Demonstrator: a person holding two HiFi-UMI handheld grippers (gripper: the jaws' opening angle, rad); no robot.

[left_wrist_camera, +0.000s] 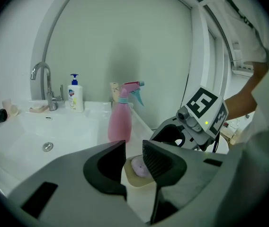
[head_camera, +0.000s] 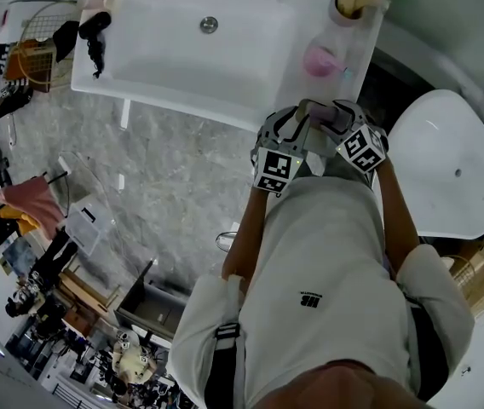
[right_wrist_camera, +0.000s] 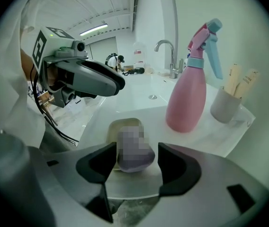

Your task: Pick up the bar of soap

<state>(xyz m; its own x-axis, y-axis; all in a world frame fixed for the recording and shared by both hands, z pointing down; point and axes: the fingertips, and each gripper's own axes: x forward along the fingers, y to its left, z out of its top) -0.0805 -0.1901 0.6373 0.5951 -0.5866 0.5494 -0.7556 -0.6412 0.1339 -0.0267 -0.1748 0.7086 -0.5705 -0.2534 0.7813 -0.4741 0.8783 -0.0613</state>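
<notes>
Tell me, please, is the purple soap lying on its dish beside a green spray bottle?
Not quite: the spray bottle is pink, not green, as the right gripper view shows. The purple soap does lie on its dish beside it.

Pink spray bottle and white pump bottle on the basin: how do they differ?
The pink plastic spray bottle has a blue trigger head; the white pump bottle has a blue push-down pump. The spray bottle stands on the side ledge of the white basin; the pump bottle stands at the back, beside the chrome tap. Both stand upright.
</notes>
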